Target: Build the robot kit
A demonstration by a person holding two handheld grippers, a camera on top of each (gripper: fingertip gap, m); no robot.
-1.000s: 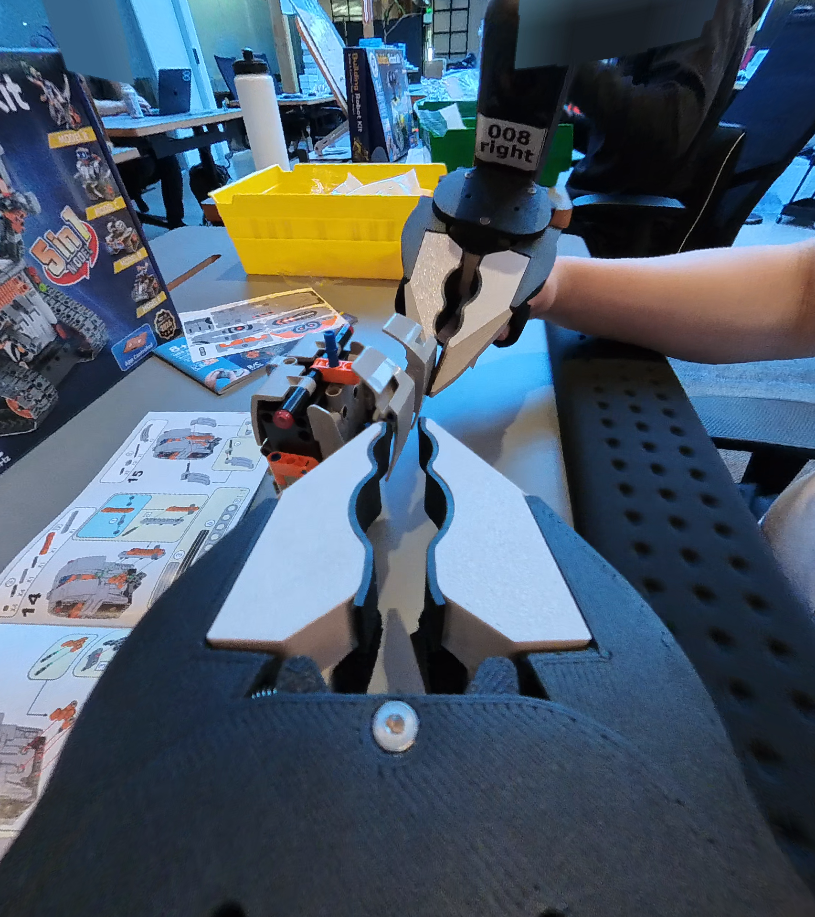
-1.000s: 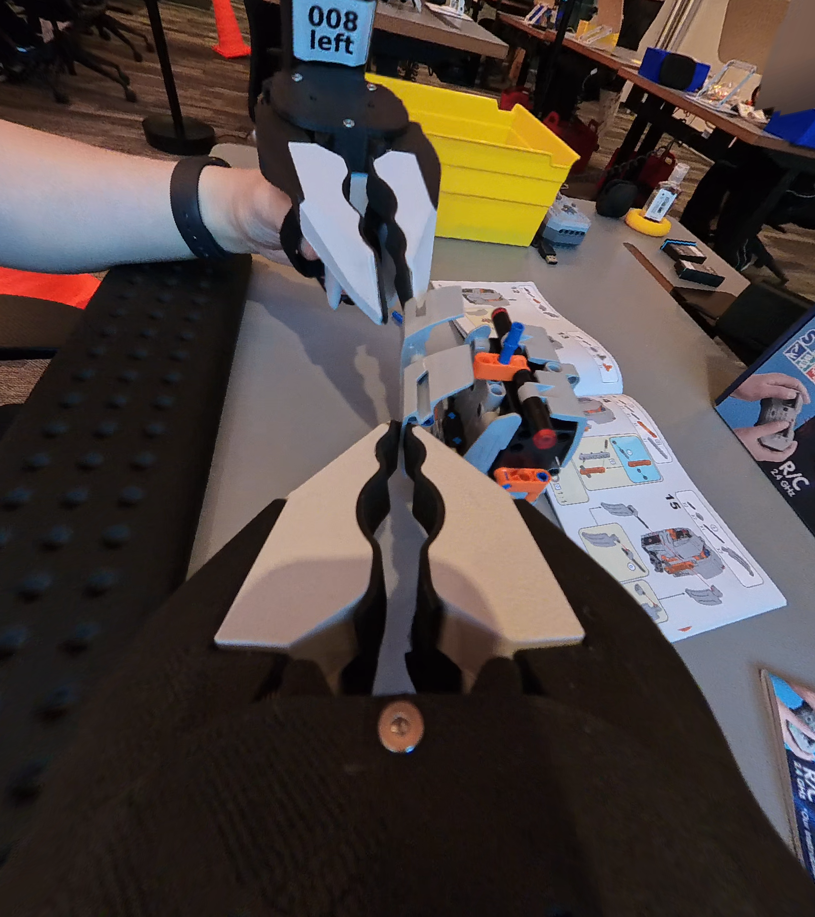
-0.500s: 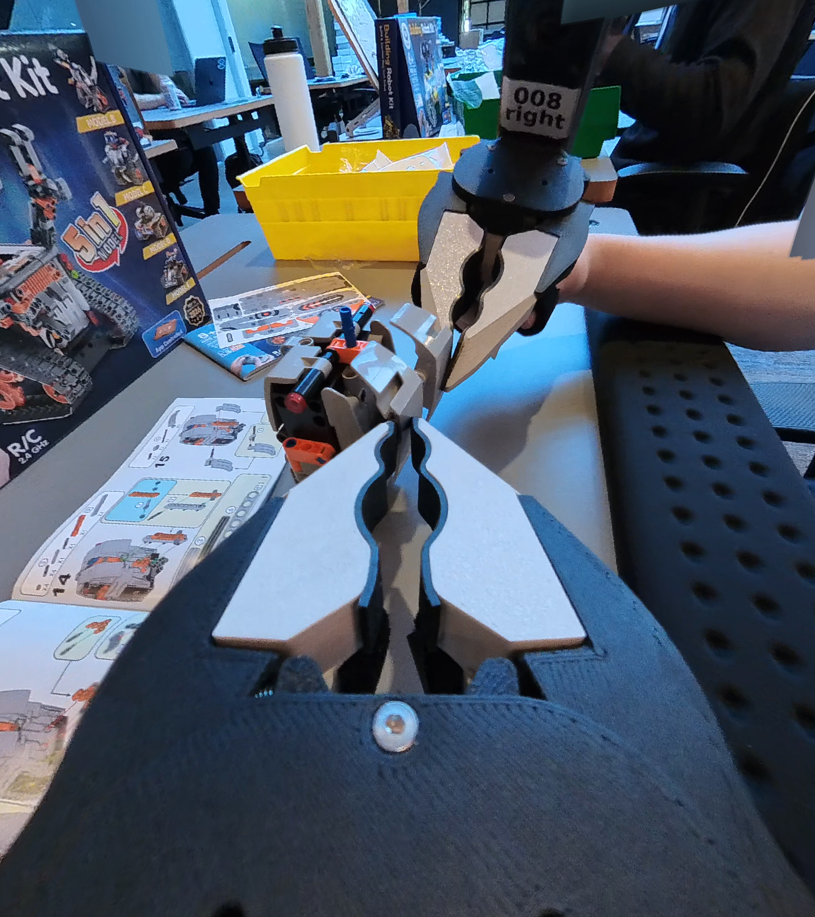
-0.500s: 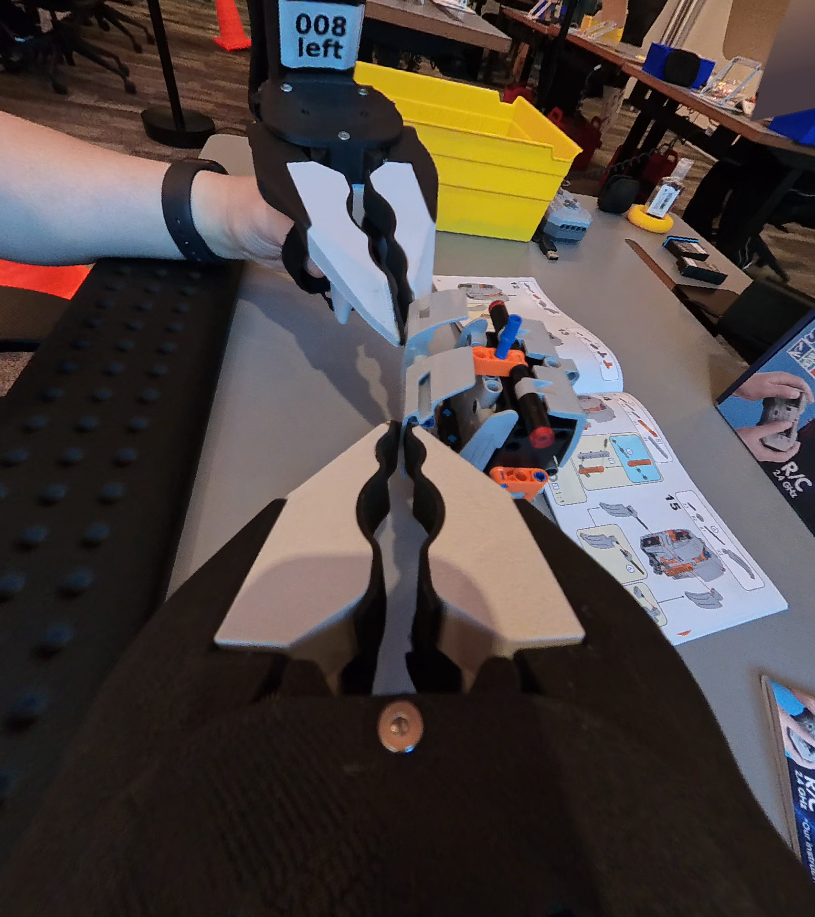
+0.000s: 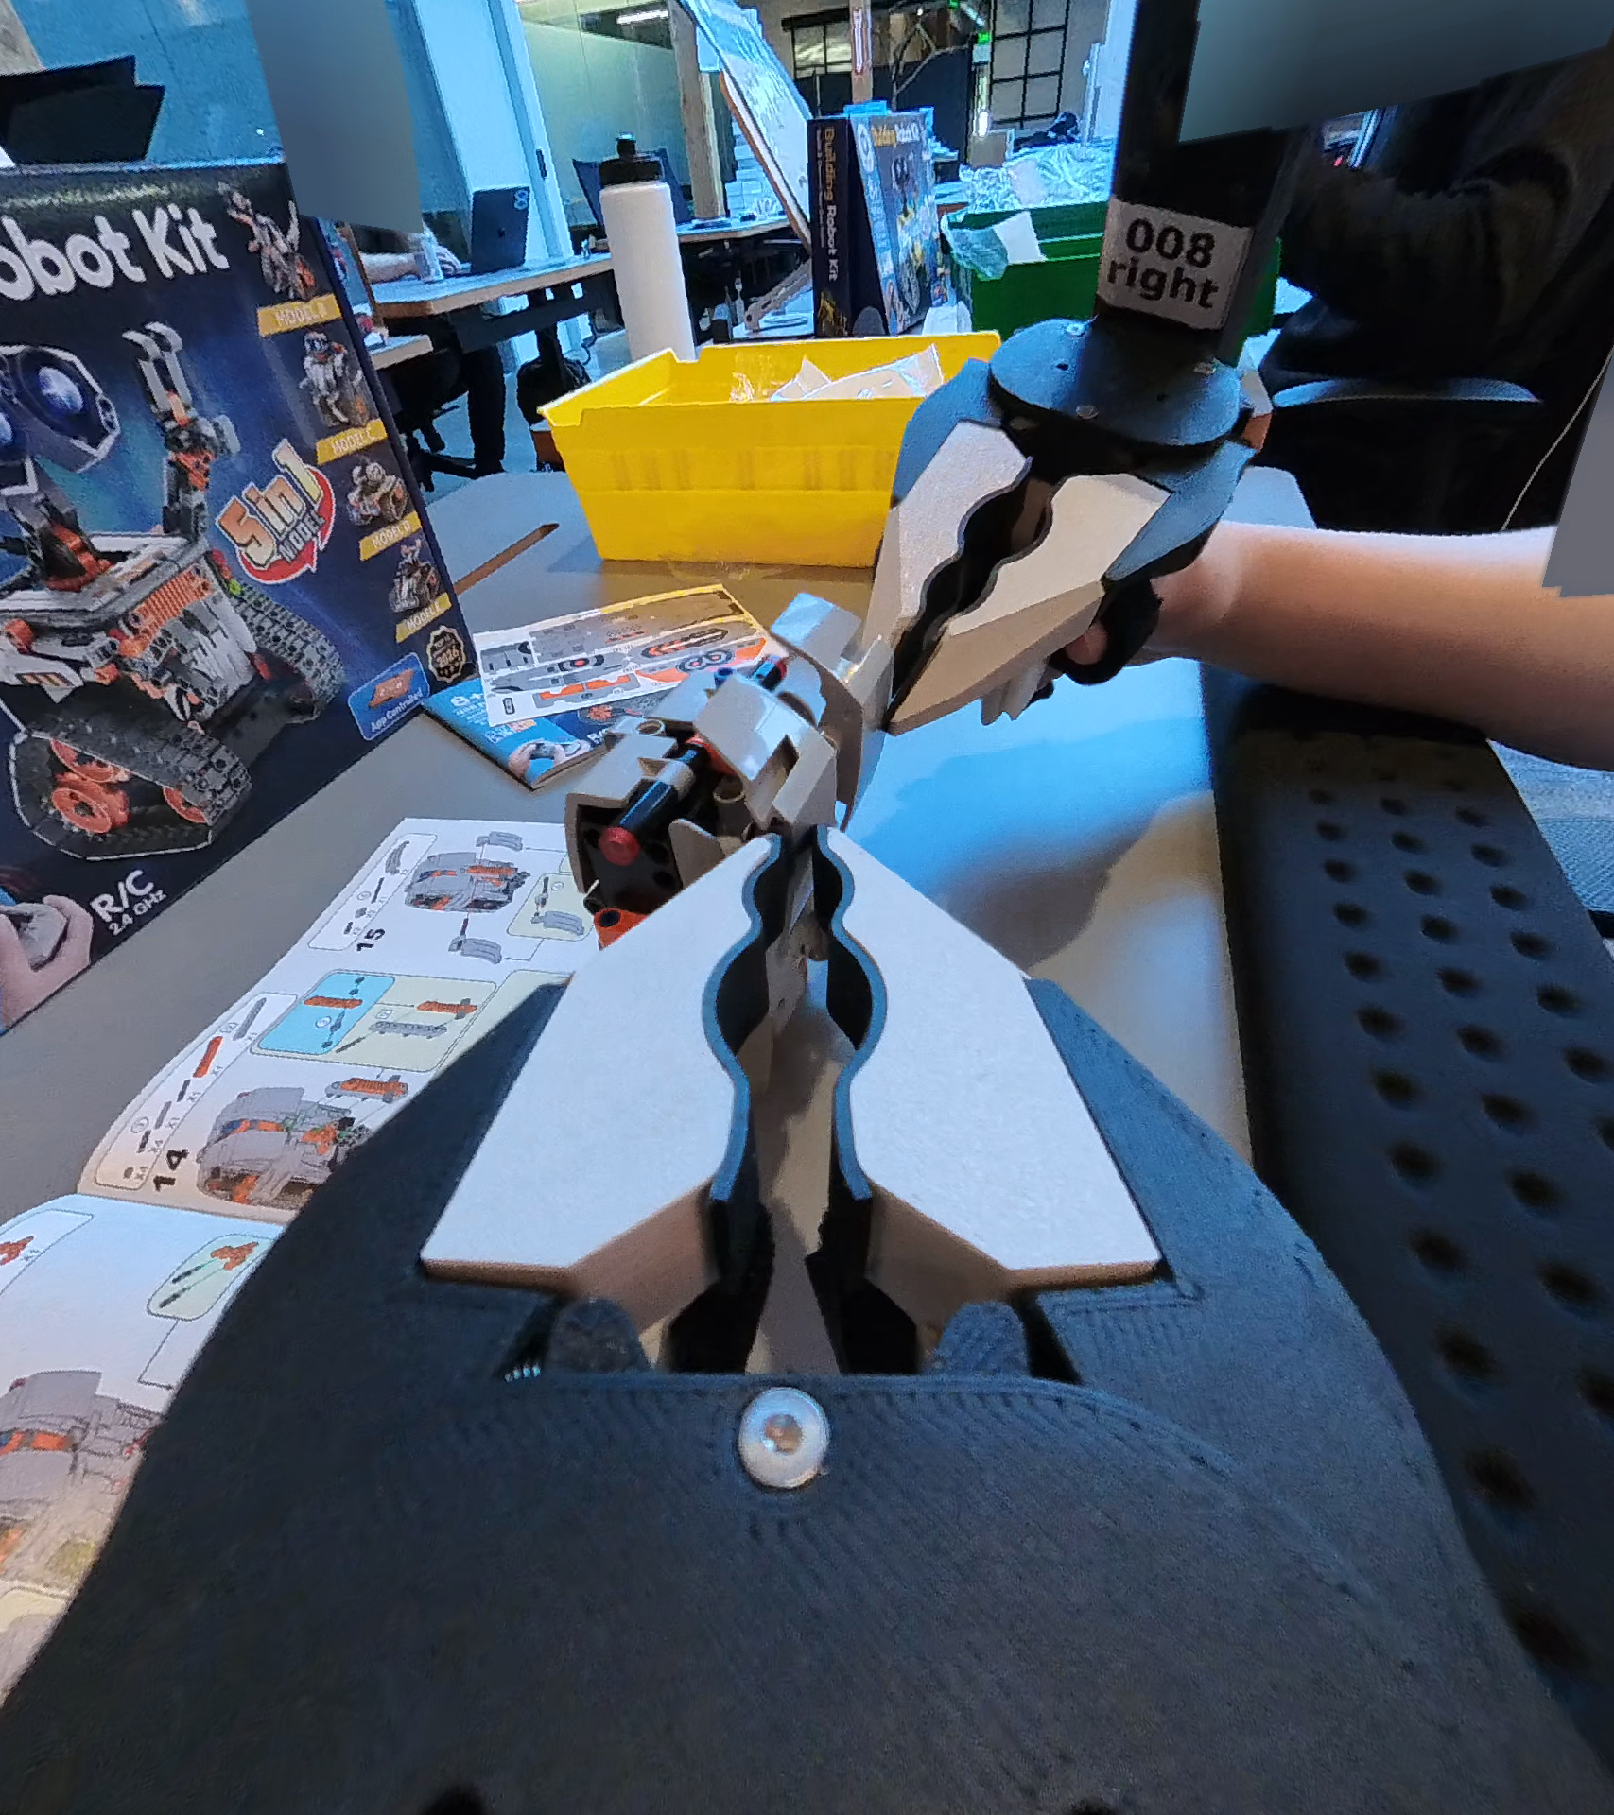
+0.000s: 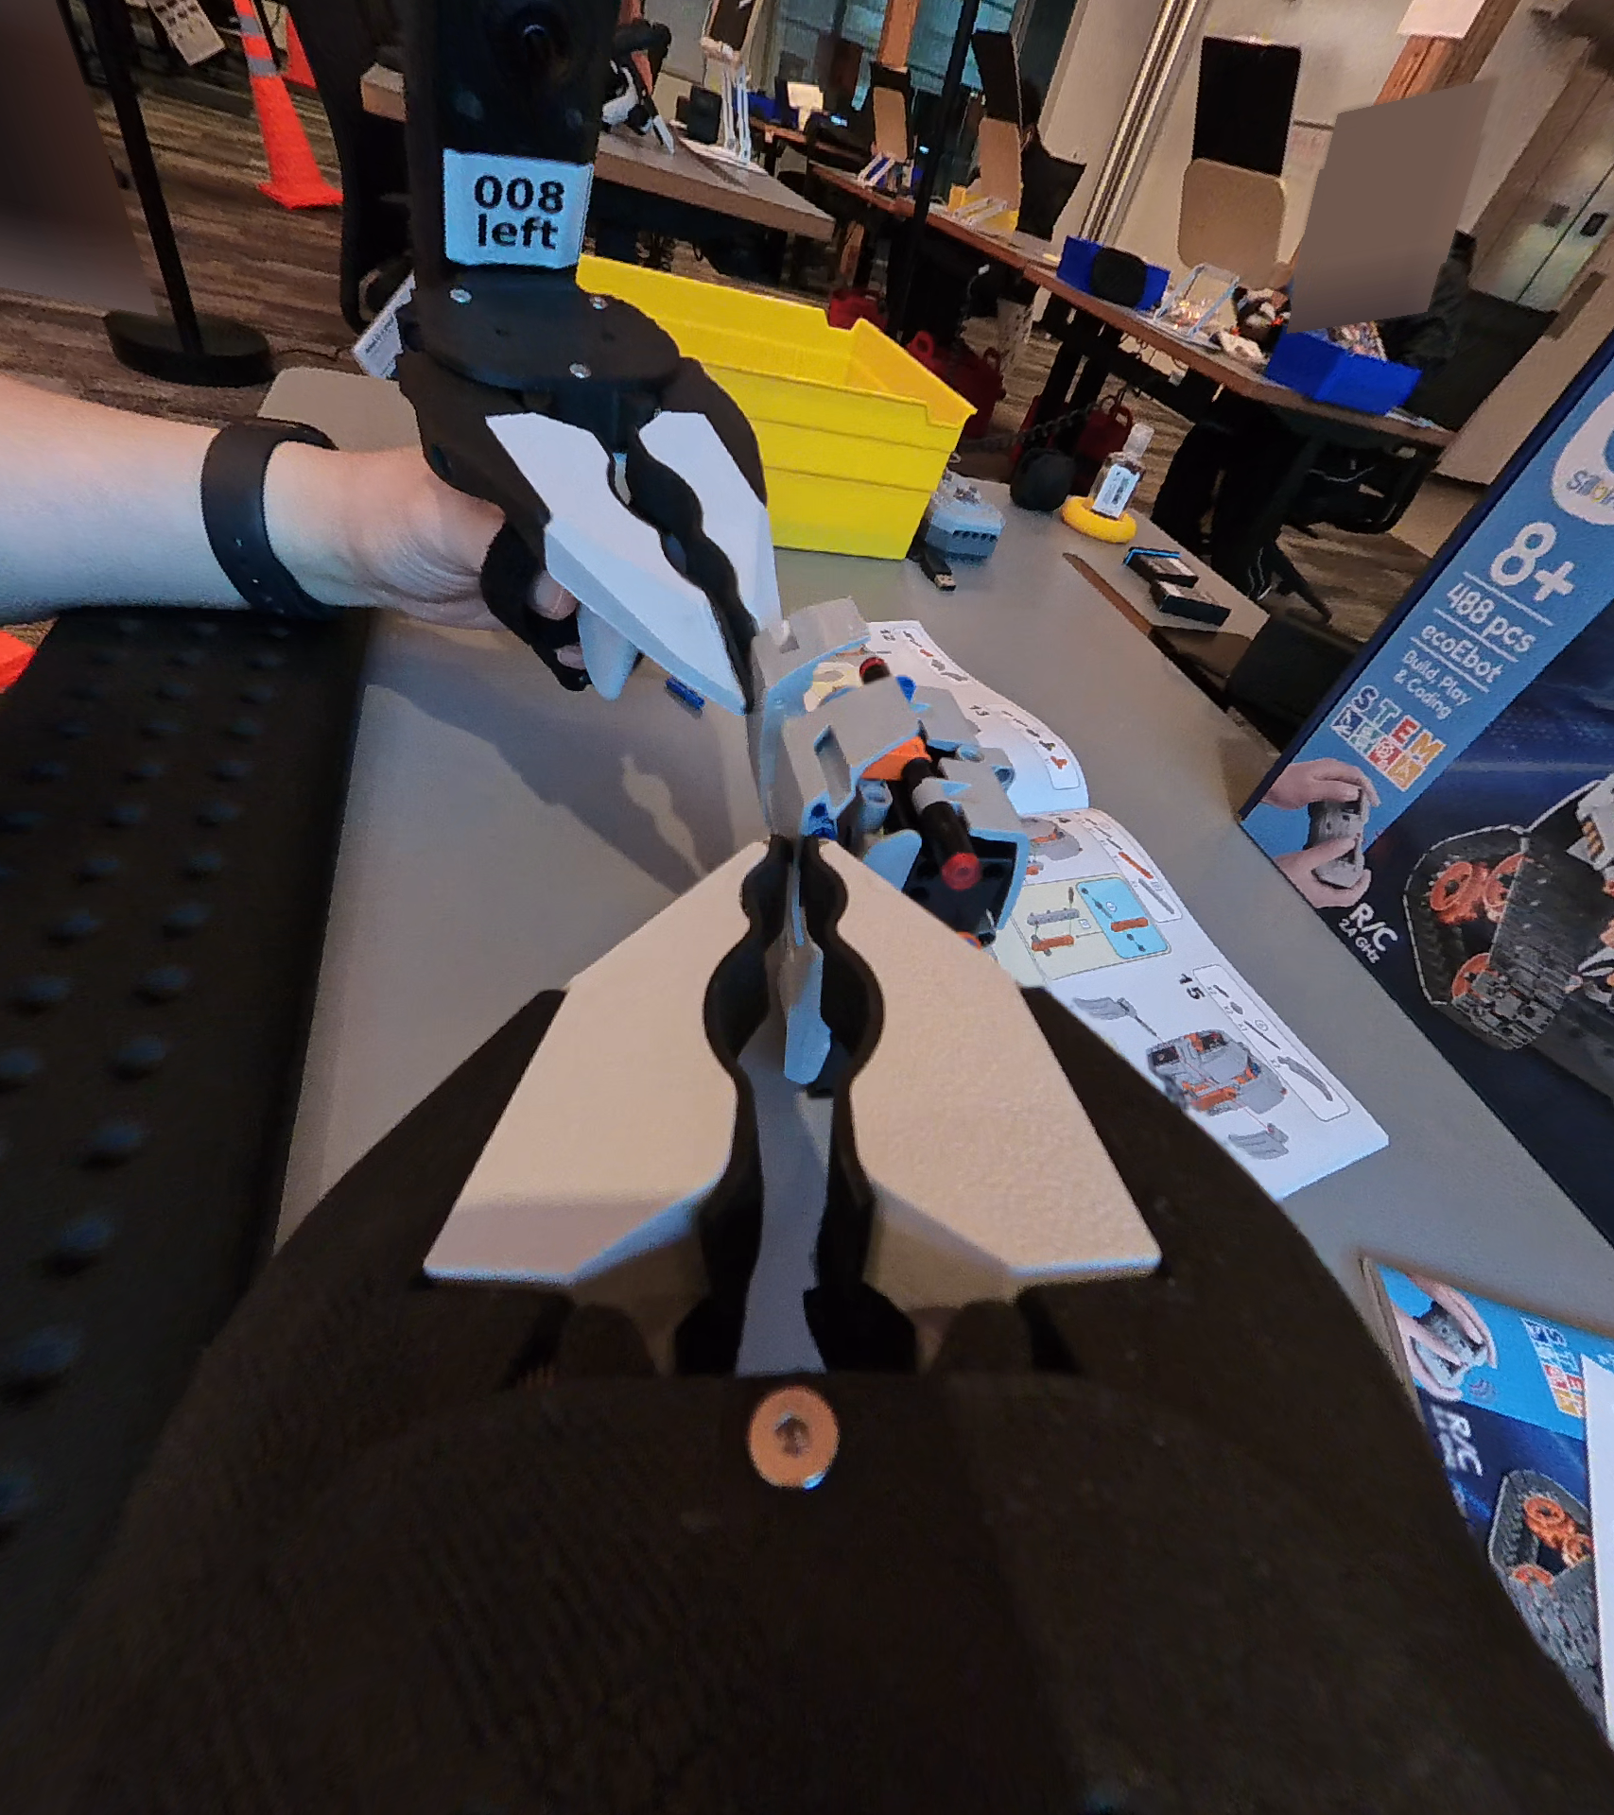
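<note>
While both claws stay clamped | toy assembly [image 5: 704,786] tilted vs prior | lifted off booklet [image 5: 370,1002]

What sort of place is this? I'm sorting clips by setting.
Probably a shared workshop or maker lab: rows of worktables, a yellow parts bin, and a robot kit box beside an open instruction booklet.

1. Brick model [image 5: 714,786] held above the table [image 5: 1029,786], between left gripper [image 5: 798,854] and right gripper [image 5: 891,678].
2. Open instruction booklet [image 5: 390,982] flat beneath and left of it.
3. Kit box [image 5: 125,550] upright, farther left.
4. Bin [image 5: 734,471] behind, at the far edge.
</note>
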